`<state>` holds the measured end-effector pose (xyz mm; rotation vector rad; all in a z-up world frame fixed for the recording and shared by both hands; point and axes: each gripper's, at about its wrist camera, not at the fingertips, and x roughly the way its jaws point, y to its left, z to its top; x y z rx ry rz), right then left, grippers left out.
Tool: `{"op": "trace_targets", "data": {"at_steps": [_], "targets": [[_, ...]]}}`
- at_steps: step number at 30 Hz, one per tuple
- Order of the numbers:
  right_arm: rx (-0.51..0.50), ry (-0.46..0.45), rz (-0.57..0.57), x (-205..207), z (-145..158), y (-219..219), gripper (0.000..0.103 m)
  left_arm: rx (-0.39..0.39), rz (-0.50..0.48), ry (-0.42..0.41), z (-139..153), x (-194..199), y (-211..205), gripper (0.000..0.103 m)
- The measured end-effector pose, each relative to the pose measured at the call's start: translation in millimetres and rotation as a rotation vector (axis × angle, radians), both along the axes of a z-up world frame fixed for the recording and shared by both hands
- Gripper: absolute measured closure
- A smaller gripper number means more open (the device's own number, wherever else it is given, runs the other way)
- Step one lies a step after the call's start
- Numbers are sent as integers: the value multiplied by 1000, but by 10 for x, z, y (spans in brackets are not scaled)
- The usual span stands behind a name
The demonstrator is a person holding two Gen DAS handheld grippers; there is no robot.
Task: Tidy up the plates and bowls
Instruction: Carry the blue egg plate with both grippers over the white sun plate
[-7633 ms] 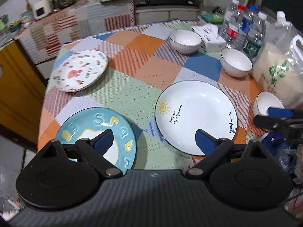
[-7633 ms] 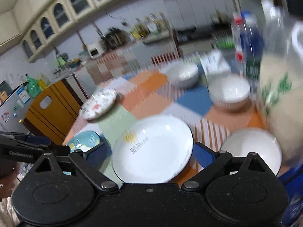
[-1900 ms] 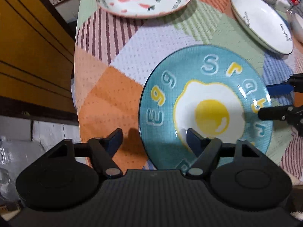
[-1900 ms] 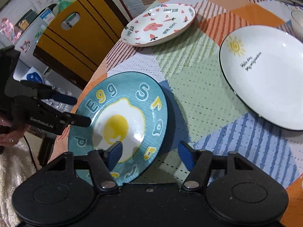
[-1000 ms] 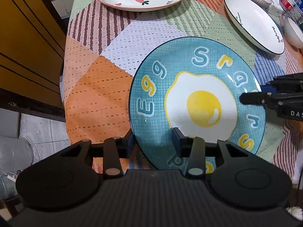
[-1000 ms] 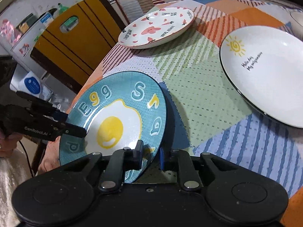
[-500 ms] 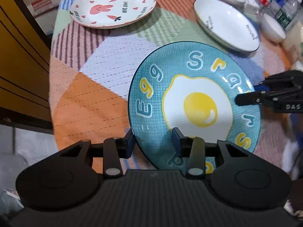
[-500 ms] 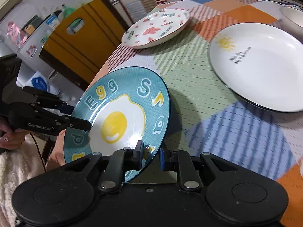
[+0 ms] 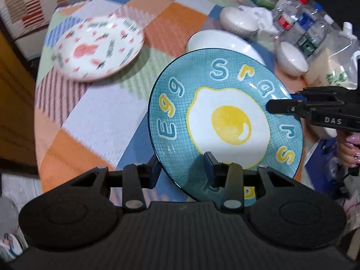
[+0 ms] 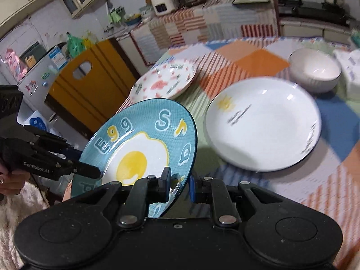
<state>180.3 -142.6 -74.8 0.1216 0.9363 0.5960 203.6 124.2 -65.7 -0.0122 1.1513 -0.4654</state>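
Observation:
A blue plate (image 9: 227, 121) with a fried-egg picture and the word "Egg" hangs tilted above the patchwork tablecloth. My left gripper (image 9: 182, 169) is shut on its near rim, one finger under the plate and one on its face. The right gripper (image 10: 178, 185) is shut on the opposite rim of the blue plate (image 10: 139, 148). Each gripper shows in the other's view: right gripper (image 9: 281, 103), left gripper (image 10: 86, 162). On the table lie a white sun plate (image 10: 263, 123), a pink rabbit plate (image 9: 96, 47) and two white bowls (image 9: 238, 21) (image 9: 292, 58).
Water bottles (image 9: 299, 22) and a clear bag of rice (image 9: 333, 67) stand at the table's far right. A tissue box (image 10: 351, 67) sits beside the far bowl. A yellow cabinet (image 10: 90, 85) stands past the table's left edge. A person's hand (image 9: 351, 148) holds the right gripper.
Both grippers have raised the blue plate off the cloth and carried it toward the white sun plate, which it now partly covers in the left wrist view. Both grips are unchanged.

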Motion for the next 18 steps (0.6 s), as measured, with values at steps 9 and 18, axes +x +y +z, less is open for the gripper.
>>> {"op": "trace_targets", "data": {"at_steps": [9, 18], "targets": [[15, -4, -108, 354, 95, -492, 82, -31, -55, -14, 91, 672, -406, 65], [-4, 6, -185, 747, 11, -774, 82, -24, -58, 38, -172, 1225, -793, 65]]}}
